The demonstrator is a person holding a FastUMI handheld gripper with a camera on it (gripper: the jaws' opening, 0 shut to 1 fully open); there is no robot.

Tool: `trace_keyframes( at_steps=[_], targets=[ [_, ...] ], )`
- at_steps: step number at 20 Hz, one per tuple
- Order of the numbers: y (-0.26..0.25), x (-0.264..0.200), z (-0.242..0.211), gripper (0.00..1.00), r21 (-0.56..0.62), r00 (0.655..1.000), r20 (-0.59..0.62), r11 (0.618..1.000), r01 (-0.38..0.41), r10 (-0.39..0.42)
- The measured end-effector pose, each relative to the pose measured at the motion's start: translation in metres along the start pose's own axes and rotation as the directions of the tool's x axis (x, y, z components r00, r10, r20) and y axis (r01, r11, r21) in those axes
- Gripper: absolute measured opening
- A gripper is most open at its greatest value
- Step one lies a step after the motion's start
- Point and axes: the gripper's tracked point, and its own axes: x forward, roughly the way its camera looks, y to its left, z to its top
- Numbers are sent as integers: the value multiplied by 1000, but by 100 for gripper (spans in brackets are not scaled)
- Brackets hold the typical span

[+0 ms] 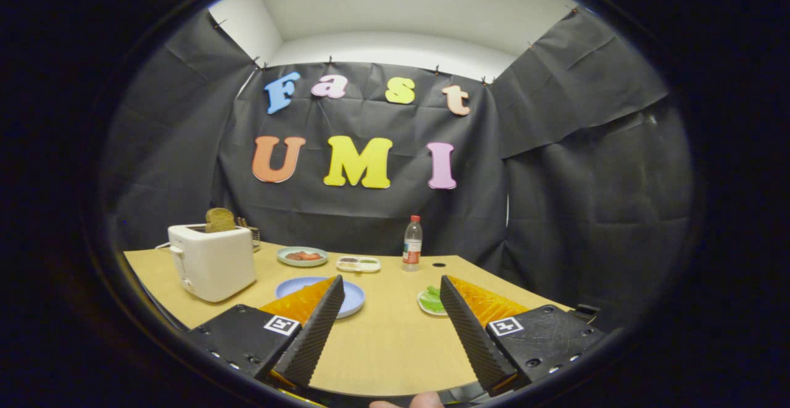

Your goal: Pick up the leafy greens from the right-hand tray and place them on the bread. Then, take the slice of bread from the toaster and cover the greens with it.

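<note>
Gripper view: the gripper (pixel 390 309) hangs above the wooden bench (pixel 389 346) with its jaws wide apart and nothing between them. The leafy greens (pixel 433 299) lie on a small white tray (pixel 424 304), just beside the tip of the right finger and partly hidden behind it. A blue plate (pixel 353 295) sits at the left finger's tip, its contents hidden by that finger. Farther left stands a white toaster (pixel 212 262) with a brown bread slice (pixel 220 220) upright in its slot. Beyond the jaws lie a green plate of red food (pixel 302 256), a small divided dish (pixel 358 264) and a plastic bottle (pixel 412 243).
</note>
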Motion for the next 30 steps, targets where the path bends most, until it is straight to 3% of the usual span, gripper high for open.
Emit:
trace_keyframes(
  at_steps=[4,9,15,17,20,25,27,30],
  targets=[
    [-70,35,-4,95,7,996,-84,999,41,-40],
    [-143,111,-39,95,37,968,-243,997,72,-61],
    [-189,211,-110,96,212,869,-494,972,97,21],
    [-192,234,-125,96,298,834,-547,946,123,64],
    [-189,264,-135,96,402,815,-568,902,155,113],
    [-175,281,-164,96,532,757,-620,820,212,207],
    [-179,285,-166,78,526,762,-618,822,219,193],
    [-176,288,-173,51,543,741,-638,804,240,210]
  ],
)
